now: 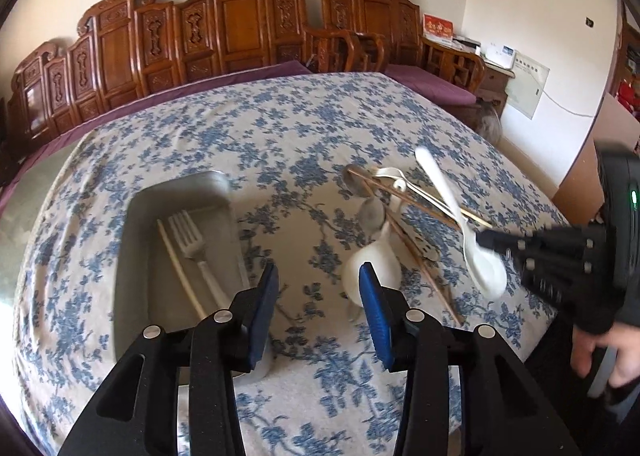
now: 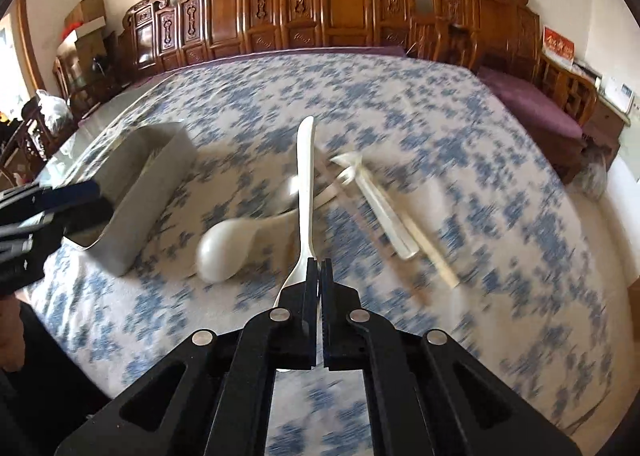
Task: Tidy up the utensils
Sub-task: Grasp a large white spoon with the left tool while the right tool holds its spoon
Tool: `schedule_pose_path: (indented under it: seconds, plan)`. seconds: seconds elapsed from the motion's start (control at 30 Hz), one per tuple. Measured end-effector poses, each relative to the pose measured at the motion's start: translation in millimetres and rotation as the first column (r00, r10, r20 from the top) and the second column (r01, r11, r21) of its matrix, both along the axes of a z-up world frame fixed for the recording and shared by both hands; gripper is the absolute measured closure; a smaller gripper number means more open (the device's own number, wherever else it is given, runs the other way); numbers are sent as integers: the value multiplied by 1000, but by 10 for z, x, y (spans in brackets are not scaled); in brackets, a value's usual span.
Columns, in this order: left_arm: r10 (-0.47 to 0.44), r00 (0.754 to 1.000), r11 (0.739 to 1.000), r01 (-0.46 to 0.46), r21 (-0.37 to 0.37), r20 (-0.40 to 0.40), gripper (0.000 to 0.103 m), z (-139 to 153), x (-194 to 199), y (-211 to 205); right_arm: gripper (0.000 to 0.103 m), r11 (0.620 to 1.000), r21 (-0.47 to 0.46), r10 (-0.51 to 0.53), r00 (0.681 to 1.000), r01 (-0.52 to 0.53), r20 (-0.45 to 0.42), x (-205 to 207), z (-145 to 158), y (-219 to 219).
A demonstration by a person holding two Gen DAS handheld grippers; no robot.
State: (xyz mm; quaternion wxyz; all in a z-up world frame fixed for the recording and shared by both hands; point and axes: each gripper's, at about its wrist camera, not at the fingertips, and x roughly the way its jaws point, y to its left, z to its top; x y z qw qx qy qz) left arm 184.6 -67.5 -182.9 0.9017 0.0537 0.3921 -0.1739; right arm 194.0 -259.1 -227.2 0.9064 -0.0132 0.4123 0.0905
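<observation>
The white spoon (image 2: 305, 191) is clamped in the right tool (image 2: 320, 268) by its bowl end, handle pointing away, lifted above the floral-cloth worktop (image 2: 460, 127). Below it lie a white ladle (image 2: 224, 252) and a heap of chopsticks and utensils (image 1: 404, 195). The left tool (image 1: 319, 280) hovers apart and empty beside the metal tray (image 1: 132, 256). Only the left view shows the fork (image 1: 192, 244) and chopstick (image 1: 180, 268) inside the tray.
</observation>
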Motion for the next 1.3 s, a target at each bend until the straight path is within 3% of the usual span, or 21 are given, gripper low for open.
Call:
schedule_pose_path:
  seconds: [0.33, 0.57, 0.77, 0.8, 0.9, 1.1, 1.3]
  plan:
    - [-40, 995, 996, 46, 72, -88, 59, -295, 360, -449, 101, 1000, 15, -26, 1000, 25, 16, 284, -141, -396]
    - [-39, 985, 995, 55, 88, -165, 59, -489, 677, -691, 101, 996, 84, -27, 999, 25, 20, 292, -146, -470]
    - [-76, 968, 981, 115, 153, -241, 59, -630, 843, -945, 100, 990, 137, -41, 999, 38, 21, 308, -126, -534]
    - [-75, 965, 980, 118, 160, -252, 60, -655, 858, -975, 100, 990, 139, -41, 999, 38, 22, 303, -122, -536]
    - [-85, 957, 977, 135, 167, -277, 76, -693, 872, -1038, 100, 991, 127, -40, 999, 36, 30, 298, -111, -519]
    - [-106, 947, 964, 172, 202, -303, 85, -688, 835, -1140, 100, 990, 134, -42, 999, 38, 29, 294, -109, -533]
    - [-110, 937, 957, 190, 219, -332, 85, -718, 839, -1177, 100, 990, 135, -41, 999, 36, 31, 288, -107, -521]
